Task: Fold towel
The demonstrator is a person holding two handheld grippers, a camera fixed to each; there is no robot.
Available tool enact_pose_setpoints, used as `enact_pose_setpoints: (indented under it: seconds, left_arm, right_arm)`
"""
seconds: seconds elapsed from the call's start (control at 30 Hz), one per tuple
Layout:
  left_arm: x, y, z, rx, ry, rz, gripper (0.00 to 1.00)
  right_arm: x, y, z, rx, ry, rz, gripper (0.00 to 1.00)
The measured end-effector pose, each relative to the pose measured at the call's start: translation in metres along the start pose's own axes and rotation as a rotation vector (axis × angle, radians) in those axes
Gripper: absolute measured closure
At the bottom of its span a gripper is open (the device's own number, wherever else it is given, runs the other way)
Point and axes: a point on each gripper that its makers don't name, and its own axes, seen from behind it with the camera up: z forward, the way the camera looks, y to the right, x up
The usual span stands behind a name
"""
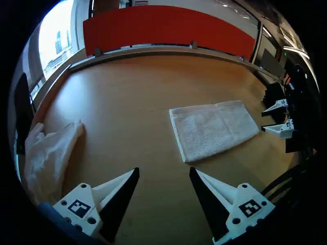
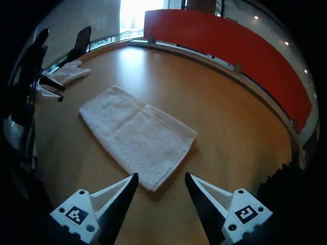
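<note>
Towel (image 2: 137, 136) lies folded flat on the table (image 2: 229, 134); left gripper (image 1: 164, 168) and right gripper (image 2: 161, 174) both gape wide, holding nothing.

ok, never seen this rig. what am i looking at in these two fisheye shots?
No robot: a person holds a two-finger gripper in each hand, each with a fisheye camera looking forward along its fingers. One picture is from the left gripper, the other from the right gripper. The wedges at the bottom are that gripper's own fingers: both open, holding nothing. On the wooden table lies a white towel, flat, apparently already folded, and a crumpled white bag or cloth near one edge. A red divider panel backs the table.
</note>
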Motion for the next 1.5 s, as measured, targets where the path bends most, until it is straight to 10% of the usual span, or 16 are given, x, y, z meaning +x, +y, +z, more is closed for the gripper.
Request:
enact_pose_setpoints:
  seconds: [0.37,1.5]
  left_arm:
    - [-0.014,-0.005,-0.013,0.024,0.009,-0.039,0.09]
    - [-0.025,-0.011,-0.029,0.045,0.022,-0.060,0.09]
  right_arm:
    - [-0.021,-0.008,0.005,0.045,-0.041,-0.020,0.22]
    - [-0.030,-0.013,0.012,0.092,-0.061,-0.011,0.97]
